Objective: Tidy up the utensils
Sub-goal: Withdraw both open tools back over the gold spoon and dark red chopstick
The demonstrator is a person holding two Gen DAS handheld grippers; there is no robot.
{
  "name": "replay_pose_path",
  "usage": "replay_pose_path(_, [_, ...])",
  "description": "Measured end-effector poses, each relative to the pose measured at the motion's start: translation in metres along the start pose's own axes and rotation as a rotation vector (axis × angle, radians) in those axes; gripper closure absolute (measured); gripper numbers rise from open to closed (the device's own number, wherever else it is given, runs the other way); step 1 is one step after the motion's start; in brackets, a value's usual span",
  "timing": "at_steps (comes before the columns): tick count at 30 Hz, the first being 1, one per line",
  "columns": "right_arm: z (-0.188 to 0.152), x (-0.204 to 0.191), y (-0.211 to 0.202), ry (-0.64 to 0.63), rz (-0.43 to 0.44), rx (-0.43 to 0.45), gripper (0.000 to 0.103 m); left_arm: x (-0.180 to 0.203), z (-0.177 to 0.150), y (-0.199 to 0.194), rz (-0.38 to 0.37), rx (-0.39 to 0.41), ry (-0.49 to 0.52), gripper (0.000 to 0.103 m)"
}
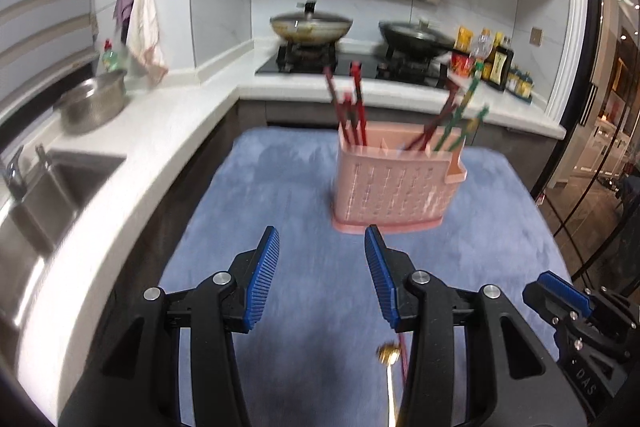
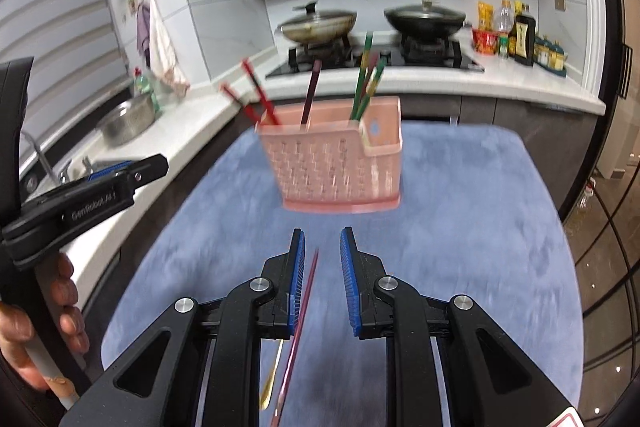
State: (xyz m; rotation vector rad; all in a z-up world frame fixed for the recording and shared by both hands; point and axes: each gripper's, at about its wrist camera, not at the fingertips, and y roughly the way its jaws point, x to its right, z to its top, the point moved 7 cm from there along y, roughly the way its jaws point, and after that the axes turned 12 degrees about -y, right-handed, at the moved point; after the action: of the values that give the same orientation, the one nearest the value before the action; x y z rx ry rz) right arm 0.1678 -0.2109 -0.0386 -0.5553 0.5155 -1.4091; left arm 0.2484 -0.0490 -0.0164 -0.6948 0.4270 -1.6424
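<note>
Both grippers, left [image 1: 322,241] and right [image 2: 322,241], open, empty; squeeze chopstick [image 2: 302,301] before basket [image 2: 336,163] near its middle

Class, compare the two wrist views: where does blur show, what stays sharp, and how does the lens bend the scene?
Left wrist view: the pink utensil basket and blue mat are smeared by motion, the left gripper stays crisp, and the counter edge curves. Right wrist view: the same smear on basket and mat, a sharp right gripper, bowed window blinds, and dark rounded corners.
</note>
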Motion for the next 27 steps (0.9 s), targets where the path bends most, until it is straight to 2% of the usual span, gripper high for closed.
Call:
replay_pose_path(8, [-0.073, -0.029, 0.005, -0.023, 0.014, -0.110, 0.084, -0.027, -0.065, 0.008, 0.043, -0.105, -0.040, 0.061])
replay_pose_path(14, [-0.113, -0.049, 0.011, -0.011, 0.049, -0.175, 0.084, -0.038, -0.103, 0.012, 0.063, -0.172, -0.047, 0.061])
replay_pose_path(21, [-0.139, -0.065, 0.024, 0.005, 0.081, -0.217, 0.084, -0.044, -0.142, 0.014, 0.076, -0.240, -0.042, 0.061])
replay_pose_path(27, [-0.147, -0.071, 0.035, 0.006, 0.090, -0.236, 0.084, -0.051, -0.162, 0.016, 0.081, -0.281, -0.045, 0.061])
